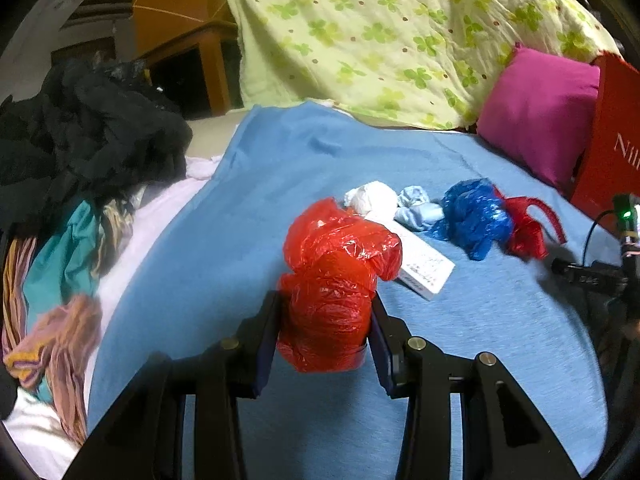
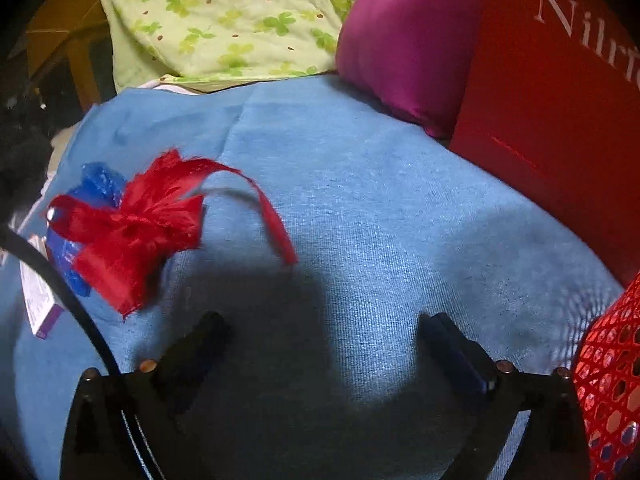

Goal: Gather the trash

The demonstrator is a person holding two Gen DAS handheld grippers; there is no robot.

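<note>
The crumpled red plastic bag (image 1: 336, 280) is clamped by the left hand-held gripper (image 1: 325, 320); the right hand-held gripper (image 2: 324, 344) is held wide open, empty; a firm squeeze should be kept during transfer.

Blue sheet (image 1: 248, 208) covers the bed, green clover quilt (image 1: 360, 40) behind, wooden cabinet (image 1: 188, 40) in dim light.

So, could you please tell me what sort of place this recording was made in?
Probably a bedroom, with the work done on a bed or a daybed: a blue knit sheet covers the soft surface, a green clover-print quilt and a magenta satin cushion lie at its far end, and crumpled clothes are heaped beside it.
</note>
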